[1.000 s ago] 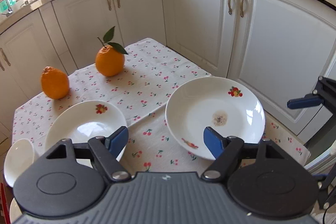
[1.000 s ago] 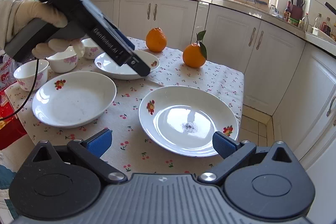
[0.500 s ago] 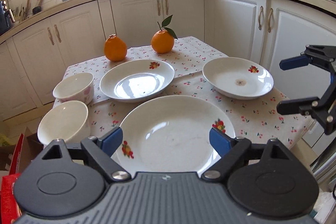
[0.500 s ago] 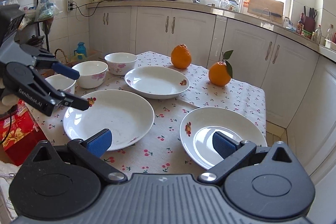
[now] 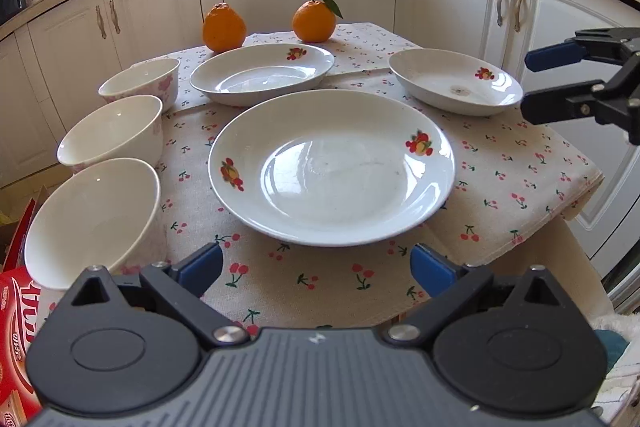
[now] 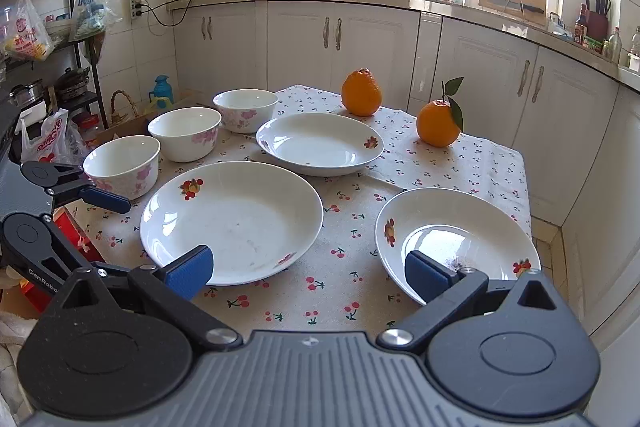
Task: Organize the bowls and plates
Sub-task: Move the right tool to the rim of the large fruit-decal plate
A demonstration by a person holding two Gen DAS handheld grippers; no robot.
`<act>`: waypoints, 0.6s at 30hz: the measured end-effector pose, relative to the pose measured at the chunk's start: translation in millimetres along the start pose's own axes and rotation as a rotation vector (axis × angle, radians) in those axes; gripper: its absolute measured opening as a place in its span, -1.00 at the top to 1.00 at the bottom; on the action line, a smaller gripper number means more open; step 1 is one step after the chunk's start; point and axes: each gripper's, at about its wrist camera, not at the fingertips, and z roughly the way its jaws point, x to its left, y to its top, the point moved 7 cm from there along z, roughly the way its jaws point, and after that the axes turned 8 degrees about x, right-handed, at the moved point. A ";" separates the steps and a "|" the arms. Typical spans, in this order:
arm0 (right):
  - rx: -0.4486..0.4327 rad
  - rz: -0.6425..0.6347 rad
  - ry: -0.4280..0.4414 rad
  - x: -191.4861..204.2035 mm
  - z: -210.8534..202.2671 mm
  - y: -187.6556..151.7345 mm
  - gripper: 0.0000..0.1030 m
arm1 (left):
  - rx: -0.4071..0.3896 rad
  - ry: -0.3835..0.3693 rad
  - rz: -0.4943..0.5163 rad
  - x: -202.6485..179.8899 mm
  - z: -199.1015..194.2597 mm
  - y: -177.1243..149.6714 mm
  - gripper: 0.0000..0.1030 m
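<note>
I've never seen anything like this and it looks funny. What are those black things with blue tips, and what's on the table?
Those are two grippers, like big tweezers, and a person holds one in each hand. Each carries a camera, so you get two pictures. In one you see the left gripper from behind; in the other, the right gripper. Both are open and hold nothing. On the cherry-print tablecloth lie a large white plate with fruit pictures, two smaller white plates, three white bowls with pink flowers and two oranges, one with a leaf.
</note>
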 end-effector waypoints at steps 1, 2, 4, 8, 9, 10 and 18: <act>0.006 0.006 0.004 -0.5 1.0 0.5 -1.00 | 0.003 -0.001 0.000 0.6 2.3 -0.5 -0.94; 0.009 0.009 0.005 -1.0 1.3 1.0 -1.00 | 0.005 -0.002 0.001 0.8 5.4 -0.5 -0.94; 0.017 0.012 0.003 -2.0 3.0 1.8 -1.00 | 0.012 -0.001 0.008 0.4 11.2 -1.0 -0.94; 0.043 0.016 0.017 -2.9 9.0 3.6 -1.00 | 0.002 -0.003 0.009 1.3 18.9 -1.2 -0.94; 0.051 0.018 0.022 -2.9 11.3 4.1 -1.00 | -0.004 -0.006 0.008 1.3 19.4 -0.7 -0.94; 0.059 0.018 0.025 -3.3 13.5 4.9 -1.00 | -0.011 -0.006 0.014 0.3 19.9 -0.1 -0.95; 0.118 -0.014 0.086 1.8 40.1 16.7 -1.00 | -0.012 -0.058 -0.009 -1.9 26.4 3.7 -1.00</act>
